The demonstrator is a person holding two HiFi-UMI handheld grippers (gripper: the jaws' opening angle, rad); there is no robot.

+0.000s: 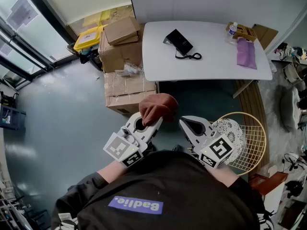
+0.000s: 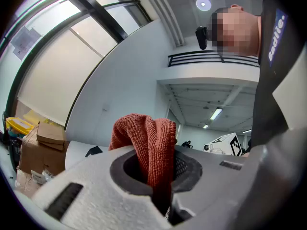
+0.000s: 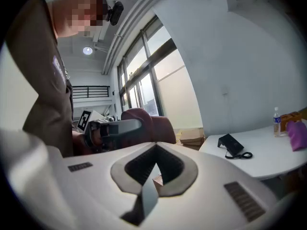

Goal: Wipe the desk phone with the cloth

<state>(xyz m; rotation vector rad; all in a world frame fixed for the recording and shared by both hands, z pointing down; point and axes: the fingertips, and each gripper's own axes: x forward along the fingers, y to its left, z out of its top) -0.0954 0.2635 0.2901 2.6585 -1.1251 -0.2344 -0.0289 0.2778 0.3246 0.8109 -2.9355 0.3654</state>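
Left gripper point(image 1: 151, 123): jaws clamped on red-brown cloth point(image 1: 159, 107), which bunches above tips. Right gripper point(image 1: 185, 123): jaws pressed together, nothing between, just right of left gripper. Desk phone point(image 1: 179, 41) far ahead on white table point(image 1: 211, 61), well apart from cloth. Cardboard boxes point(image 1: 122, 56) left of table.

Bottom end of the cloth point(image 2: 144, 143) disappears between the jaws of the left hand-held gripper point(image 2: 156, 176). From there the desk phone point(image 2: 93, 151) is just a tiny dark sliver, no detail. The table point(image 3: 273, 150) runs off the right gripper view's edge.
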